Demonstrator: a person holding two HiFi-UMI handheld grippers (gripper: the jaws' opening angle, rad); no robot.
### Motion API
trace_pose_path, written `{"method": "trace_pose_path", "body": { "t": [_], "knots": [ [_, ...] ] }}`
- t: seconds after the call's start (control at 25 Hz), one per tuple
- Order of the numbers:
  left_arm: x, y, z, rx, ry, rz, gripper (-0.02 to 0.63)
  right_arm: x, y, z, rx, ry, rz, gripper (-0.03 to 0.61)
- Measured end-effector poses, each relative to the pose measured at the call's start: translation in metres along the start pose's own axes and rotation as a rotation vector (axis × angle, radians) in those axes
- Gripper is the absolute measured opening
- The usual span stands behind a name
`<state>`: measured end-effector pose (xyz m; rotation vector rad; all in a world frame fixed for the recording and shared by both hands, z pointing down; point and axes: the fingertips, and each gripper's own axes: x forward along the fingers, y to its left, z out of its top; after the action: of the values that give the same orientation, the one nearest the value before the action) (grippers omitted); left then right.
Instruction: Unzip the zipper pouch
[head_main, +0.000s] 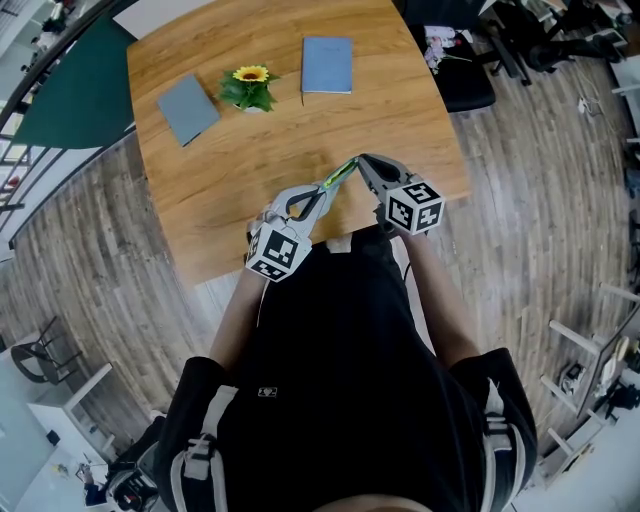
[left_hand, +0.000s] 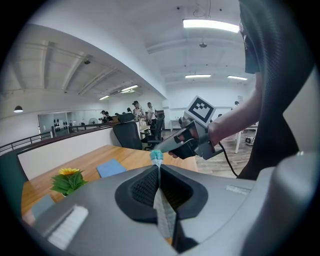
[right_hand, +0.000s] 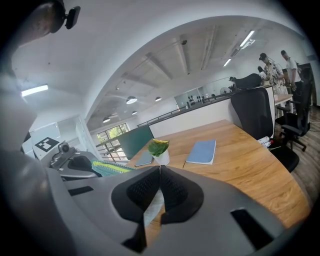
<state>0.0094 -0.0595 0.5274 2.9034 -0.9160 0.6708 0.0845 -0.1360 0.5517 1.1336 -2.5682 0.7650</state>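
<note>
Over the near edge of a wooden table (head_main: 400, 120) with a flower pot (head_main: 250, 88) and two notebooks (head_main: 327, 64), the pouch (head_main: 342, 175) hangs in the air, stretched between two tools. The left gripper (left_hand: 158, 165) is clamped tight on one end. The right gripper (head_main: 362, 160) is closed at the other, apparently on the pull. Unzipping looks ready to begin: the next move should be the right drawing along the zipper while the left holds firm.

Open tabletop (head_main: 220, 190) lies ahead; the flower pot (head_main: 250, 90), grey notebook (head_main: 187, 108) and blue notebook (head_main: 327, 64) stand farther back.
</note>
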Motion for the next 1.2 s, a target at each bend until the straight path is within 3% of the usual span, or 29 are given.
{"method": "trace_pose_path", "body": {
  "t": [1.2],
  "knots": [
    [-0.008, 0.008, 0.002, -0.001, -0.008, -0.009, 0.005, 0.004, -0.016, 0.004, 0.006, 0.007, -0.037, 0.005]
  ]
}}
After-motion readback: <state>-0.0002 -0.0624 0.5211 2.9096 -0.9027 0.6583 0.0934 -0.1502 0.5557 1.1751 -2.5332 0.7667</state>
